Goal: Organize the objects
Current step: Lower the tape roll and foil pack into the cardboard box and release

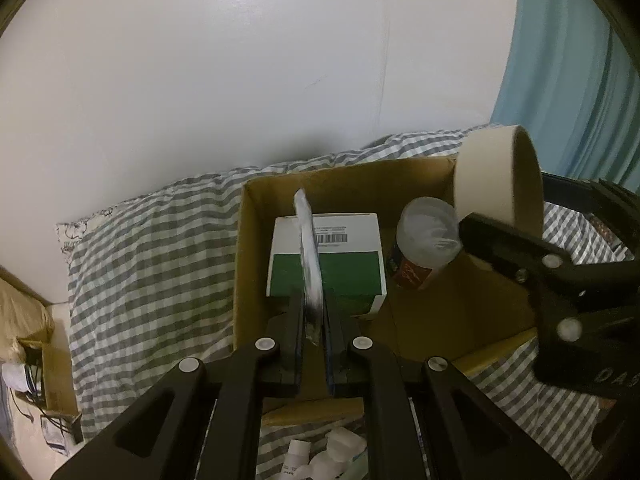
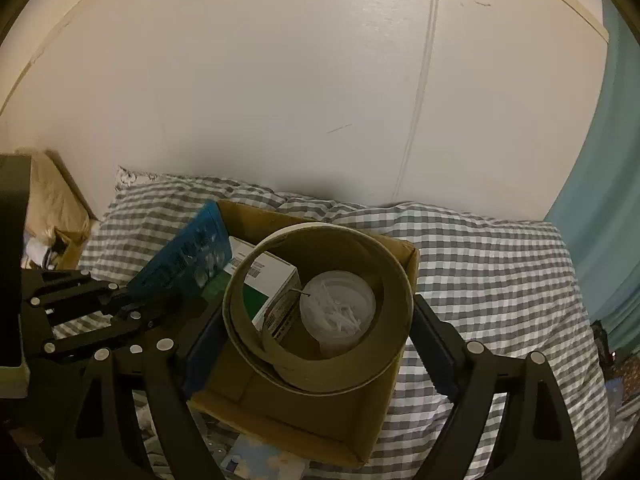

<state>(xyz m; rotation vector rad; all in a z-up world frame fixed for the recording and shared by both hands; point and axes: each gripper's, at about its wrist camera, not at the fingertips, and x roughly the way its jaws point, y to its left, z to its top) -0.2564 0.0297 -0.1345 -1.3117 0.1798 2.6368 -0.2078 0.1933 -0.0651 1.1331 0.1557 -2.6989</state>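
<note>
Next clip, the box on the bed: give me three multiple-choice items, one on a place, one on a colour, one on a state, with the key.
1. Where does the white-and-green carton lie?
A. Inside the cardboard box
B. On the bare bedcover
C. On the floor

2. What colour is the flat packet in the left tool?
A. Red
B. Blue
C. Yellow

3. How does the right tool stand?
A. Shut and empty
B. Open and empty
C. Closed around a wide tape roll

Key: 1 A, the box walls surround it. 2 B, its blue face shows in the right wrist view. 3 C, the fingers sit on either side of the roll.
</note>
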